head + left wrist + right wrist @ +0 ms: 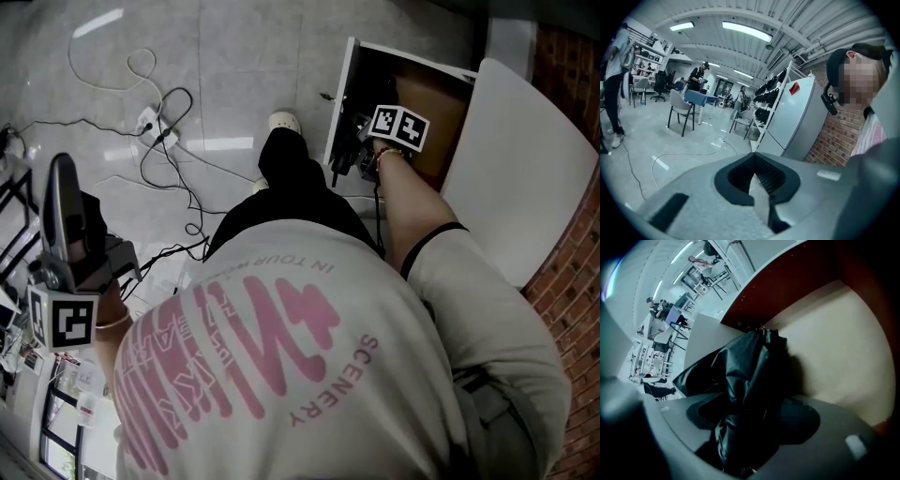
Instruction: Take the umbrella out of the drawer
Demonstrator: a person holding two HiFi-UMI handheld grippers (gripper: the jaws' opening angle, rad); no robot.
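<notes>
Drawer (834,333) interior backs umbrella (750,376) clamped in right gripper (747,427).

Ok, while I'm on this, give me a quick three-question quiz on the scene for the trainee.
1. True or false: the left gripper holds the umbrella.
2. Where does the right gripper reach? A) into the drawer B) into a backpack C) into a sink
3. Fill in: the umbrella's colour is ____.
Key: 1 false, its jaws are together on nothing; 2 A; 3 black.
</notes>
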